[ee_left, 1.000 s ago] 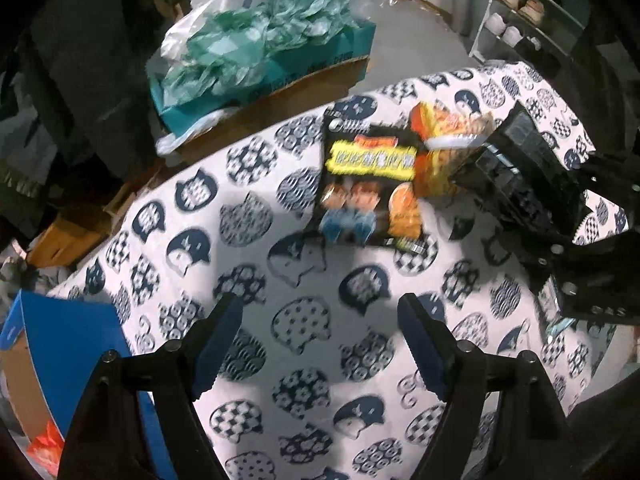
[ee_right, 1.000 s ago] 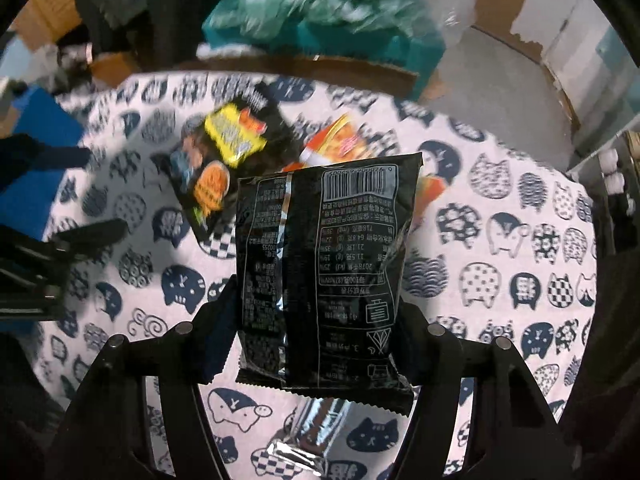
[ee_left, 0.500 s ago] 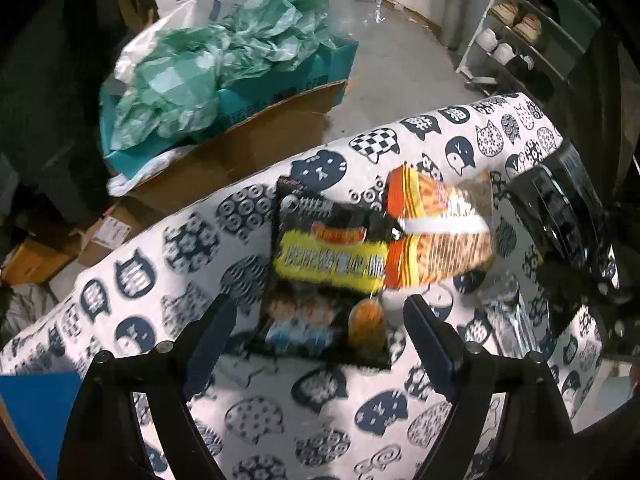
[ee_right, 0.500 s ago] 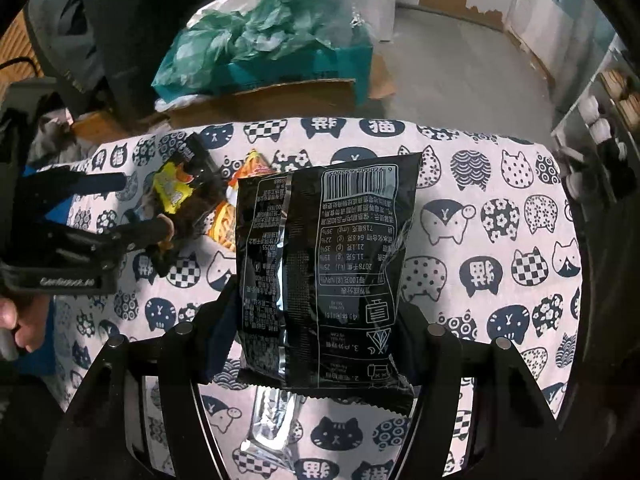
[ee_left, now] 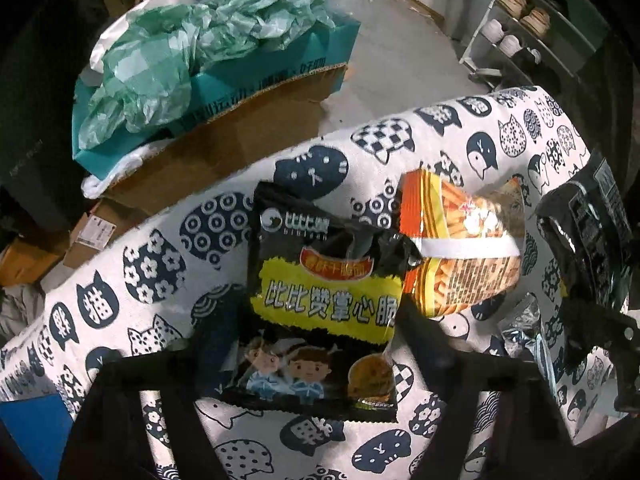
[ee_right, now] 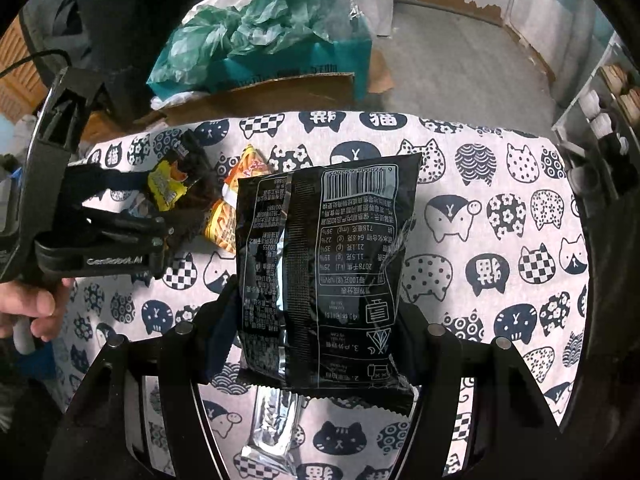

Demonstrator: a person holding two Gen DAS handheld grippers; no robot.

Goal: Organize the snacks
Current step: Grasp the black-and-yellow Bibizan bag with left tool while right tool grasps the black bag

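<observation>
My left gripper (ee_left: 316,344) has its fingers on both sides of a black snack bag with a yellow label (ee_left: 324,308) lying on the cat-print tablecloth (ee_left: 160,256); the fingers touch its edges. An orange snack bag (ee_left: 460,248) lies just right of it. My right gripper (ee_right: 320,320) is shut on a black snack bag (ee_right: 324,264), held upright above the table with its printed back towards the camera. That bag also shows in the left wrist view (ee_left: 588,232). In the right wrist view the left gripper (ee_right: 176,216) sits at the yellow-label bag (ee_right: 168,184).
A silver foil packet (ee_right: 272,428) lies on the cloth under the right gripper. Beyond the table's far edge stands a cardboard box (ee_left: 224,136) with green plastic bags (ee_left: 192,44). A blue box (ee_left: 36,428) is at the lower left. A shelf (ee_left: 532,32) stands far right.
My left gripper has moved forward over the table and its fingers have come in around the yellow-label bag. The right gripper has lifted and pulled back, still holding its black bag.
</observation>
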